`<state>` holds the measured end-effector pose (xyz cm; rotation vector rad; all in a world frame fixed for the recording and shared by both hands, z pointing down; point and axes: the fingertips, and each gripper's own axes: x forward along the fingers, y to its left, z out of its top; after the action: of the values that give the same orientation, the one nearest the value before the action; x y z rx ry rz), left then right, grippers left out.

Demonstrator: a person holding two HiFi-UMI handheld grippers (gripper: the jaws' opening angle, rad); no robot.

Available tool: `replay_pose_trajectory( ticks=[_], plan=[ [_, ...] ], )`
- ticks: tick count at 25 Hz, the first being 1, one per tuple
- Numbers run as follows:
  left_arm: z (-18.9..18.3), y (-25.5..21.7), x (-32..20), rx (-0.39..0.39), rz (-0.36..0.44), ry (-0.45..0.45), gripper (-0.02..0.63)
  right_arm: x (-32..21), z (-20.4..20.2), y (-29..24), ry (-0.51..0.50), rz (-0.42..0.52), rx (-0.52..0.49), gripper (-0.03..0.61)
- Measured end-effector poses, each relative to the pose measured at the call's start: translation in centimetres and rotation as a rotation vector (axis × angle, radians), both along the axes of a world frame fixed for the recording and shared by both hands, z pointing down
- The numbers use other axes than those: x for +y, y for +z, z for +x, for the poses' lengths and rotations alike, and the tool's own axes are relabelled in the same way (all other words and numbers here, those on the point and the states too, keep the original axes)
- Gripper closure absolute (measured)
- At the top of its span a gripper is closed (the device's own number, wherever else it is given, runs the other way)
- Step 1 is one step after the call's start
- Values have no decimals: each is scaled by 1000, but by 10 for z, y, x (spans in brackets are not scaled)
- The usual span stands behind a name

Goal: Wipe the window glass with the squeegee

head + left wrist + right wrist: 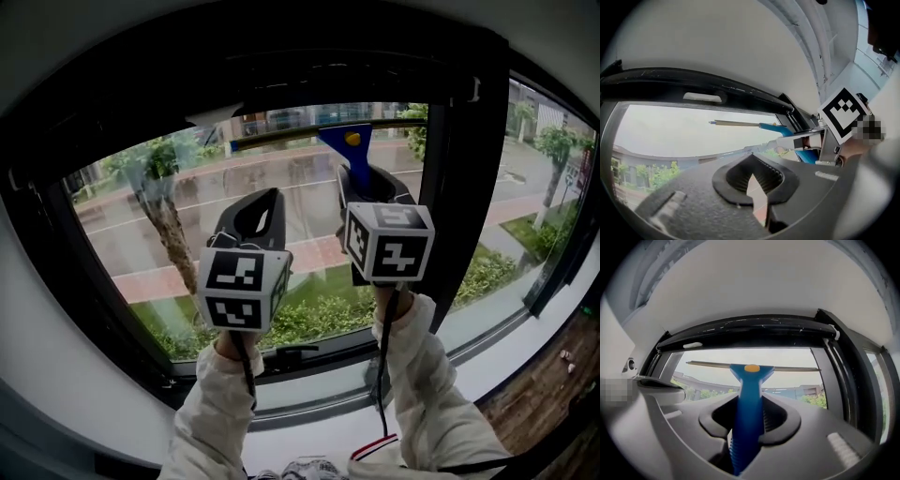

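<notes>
1. Holding the squeegee [750, 390] by its blue handle, your right claw [750, 403] has both jaws pressed on the handle's sides, and the handle stands upright between them.
2. The squeegee's head rises above the right claw's tips. Its long thin blade [300, 134] lies crosswise over the claw, near the upper edge of the window glass [131, 248]. I cannot tell whether the blade touches the glass.
3. An orange round spot [751, 367] sits on the squeegee where the handle meets the blade, just ahead of the right claw's tips.
4. Your left claw [752, 161] has its jaws pressed together at the tips, and nothing is between them. Only a narrow slit of the street shows behind the tips.
5. The left claw [261, 202] stands just beside the right claw [367, 183], on its left and a little lower. The two claws are apart from each other, and both point to the glass.
6. From the left claw, the squeegee [773, 126] is ahead and to the right.
7. The black window frame [464, 187] runs upright just to the right of the right claw.
8. Beyond the glass, ahead of the left claw and to its left, a tree [164, 220] stands.
</notes>
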<state>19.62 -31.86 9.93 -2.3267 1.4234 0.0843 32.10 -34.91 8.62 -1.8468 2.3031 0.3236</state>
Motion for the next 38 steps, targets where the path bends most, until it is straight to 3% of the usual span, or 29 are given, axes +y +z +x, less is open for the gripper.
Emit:
replay_pose_trajectory(
  ticks=[6, 16, 21, 38],
  plan=[
    [16, -31, -8, 5, 33, 34, 615, -18, 12, -37, 24, 33, 7, 449],
    [24, -40, -13, -33, 60, 27, 615, -39, 17, -69, 47, 56, -12, 449],
    [18, -20, -21, -12, 17, 25, 615, -47, 18, -54, 101, 58, 48, 449],
    [9, 41, -36, 12, -64, -31, 615, -49, 15, 11, 86, 26, 61, 451]
  ],
)
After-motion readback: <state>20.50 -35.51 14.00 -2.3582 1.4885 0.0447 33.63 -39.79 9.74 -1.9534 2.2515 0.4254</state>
